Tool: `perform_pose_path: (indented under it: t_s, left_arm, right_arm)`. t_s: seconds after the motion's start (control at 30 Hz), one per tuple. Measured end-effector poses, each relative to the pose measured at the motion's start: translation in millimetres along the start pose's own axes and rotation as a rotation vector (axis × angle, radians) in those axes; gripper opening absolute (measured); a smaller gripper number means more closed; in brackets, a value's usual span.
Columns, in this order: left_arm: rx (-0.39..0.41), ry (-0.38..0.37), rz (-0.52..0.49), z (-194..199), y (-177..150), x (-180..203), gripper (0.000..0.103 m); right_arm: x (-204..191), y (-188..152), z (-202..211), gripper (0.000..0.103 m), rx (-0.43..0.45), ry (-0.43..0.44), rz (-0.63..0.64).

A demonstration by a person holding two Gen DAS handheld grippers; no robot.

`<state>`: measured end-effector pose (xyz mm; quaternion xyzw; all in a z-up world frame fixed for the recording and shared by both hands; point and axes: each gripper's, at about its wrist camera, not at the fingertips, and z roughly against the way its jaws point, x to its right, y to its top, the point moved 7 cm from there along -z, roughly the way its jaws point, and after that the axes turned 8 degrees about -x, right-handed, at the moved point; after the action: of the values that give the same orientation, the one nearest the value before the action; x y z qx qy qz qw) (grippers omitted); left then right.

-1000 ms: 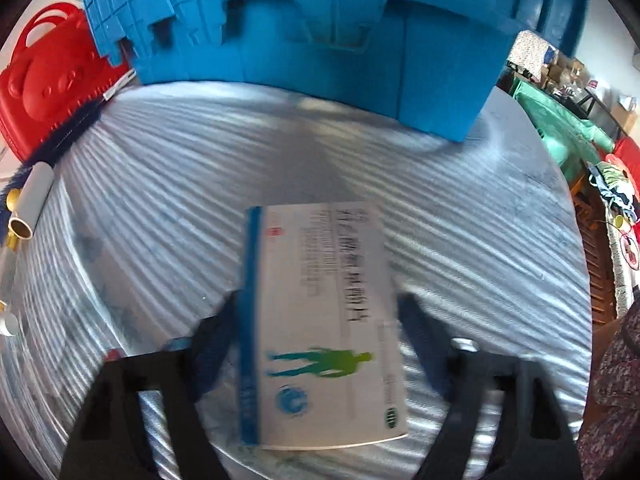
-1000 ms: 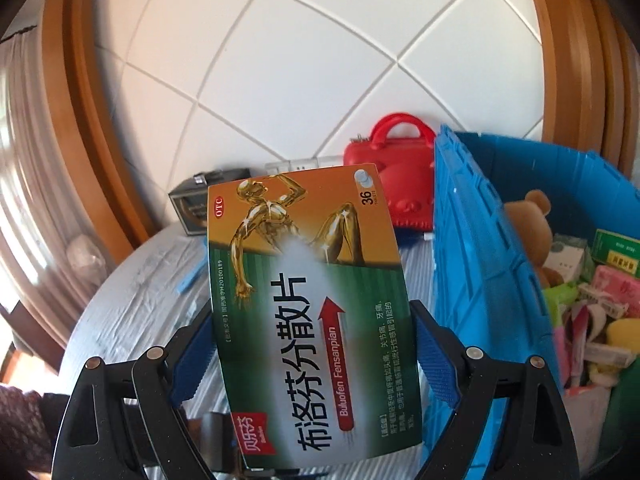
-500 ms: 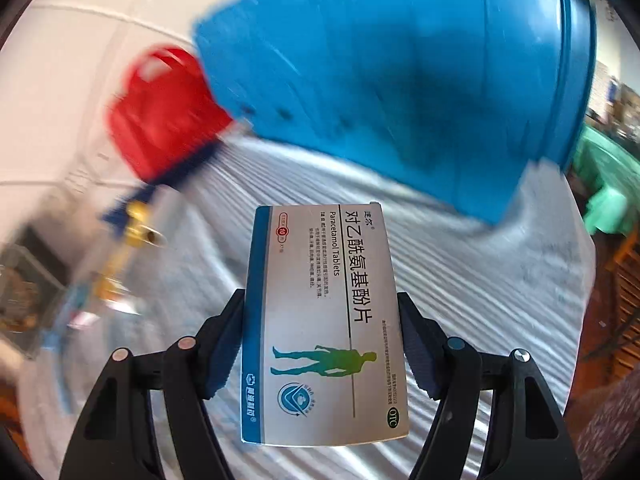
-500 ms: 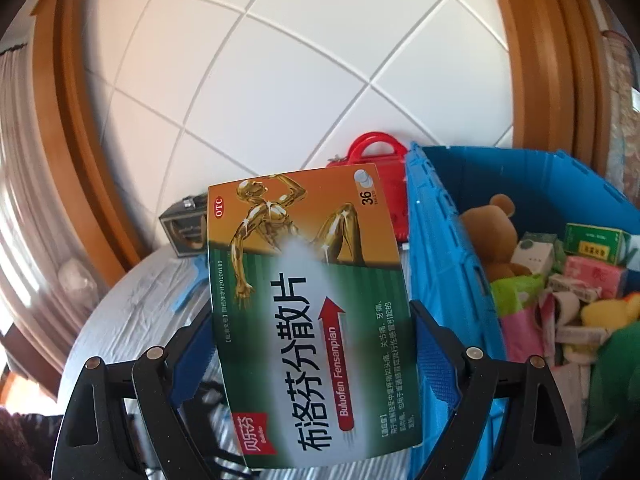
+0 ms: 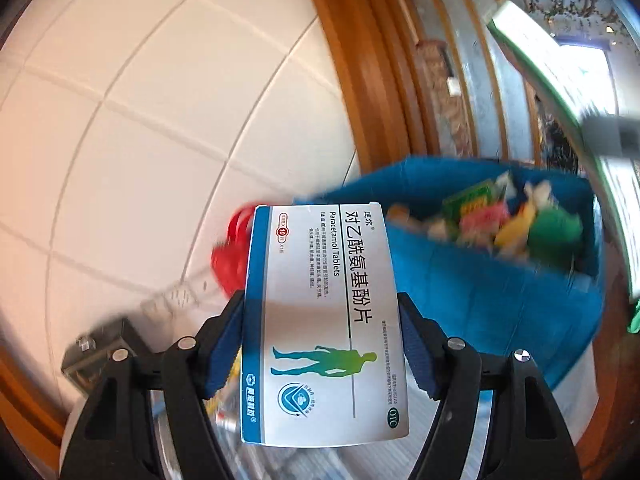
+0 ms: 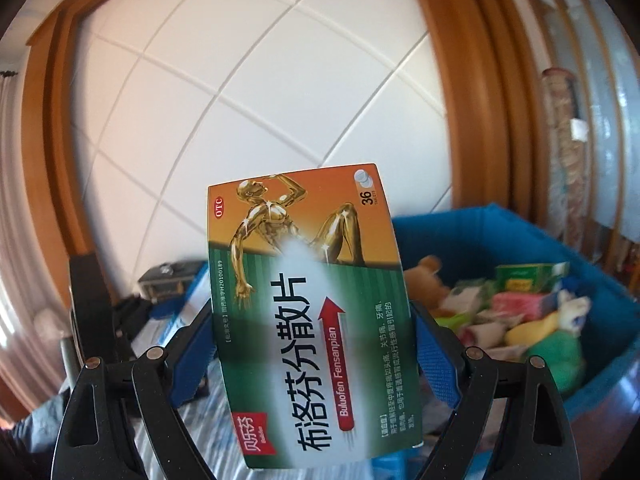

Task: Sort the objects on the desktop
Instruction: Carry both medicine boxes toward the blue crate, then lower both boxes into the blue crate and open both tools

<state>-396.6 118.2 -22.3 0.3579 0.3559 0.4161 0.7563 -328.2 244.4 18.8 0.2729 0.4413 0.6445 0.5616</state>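
Left wrist view: the left gripper (image 5: pixel 320 316) clamps a paracetamol tablet box (image 5: pixel 322 320) by its long sides, long axis pointing forward; the blue bin (image 5: pixel 500 292) lies ahead and to its right.

Right wrist view: the right gripper (image 6: pixel 314 344) pinches a Buluofen Fensanpian box (image 6: pixel 308 308) the same way (label facing the camera), the blue bin (image 6: pixel 520 232) just to its right, apparently nearer this hand.

Setting: a lived-in home room. Evidence: white tiled wall (image 6: pixel 248 92) edged by varnished wooden trim (image 6: pixel 472 92); sheer curtain (image 6: pixel 16 216) at the left; cloth-covered table (image 6: pixel 168 440). A blue storage bin (image 6: pixel 532 240) holds a teddy bear (image 6: pixel 424 280), soft toys and small cartons; a red plastic case (image 5: pixel 230 256) sits by the wall.
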Motion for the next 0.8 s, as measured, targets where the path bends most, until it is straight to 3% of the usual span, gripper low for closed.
perform_pose_path:
  t_s: [0.23,0.4,0.6,0.67,0.8]
  left_arm:
    - [0.076,-0.050,-0.044,-11,90,82,0.071]
    - [0.049,-0.082,-0.052,-36,137,133,0.071]
    - [0.003,-0.067,-0.063,-66,153,165,0.072]
    - [-0.010,-0.031,-0.061,-74,155,168,0.079]
    - [-0.011,0.032,-0.039,-76,158,164,0.090]
  right_arm:
    - [67,24,45,0.090,0.078,-0.096,-0.021]
    - [141,39,45,0.090,0.044,-0.184,-0.041]
    - [209,45,7,0.090,-0.040,-0.183,-0.107]
    - [223,48,-6,0.091,-0.057,-0.166,-0.127]
    - [247,50,-6,0.102,-0.025,-0.158,-0.184]
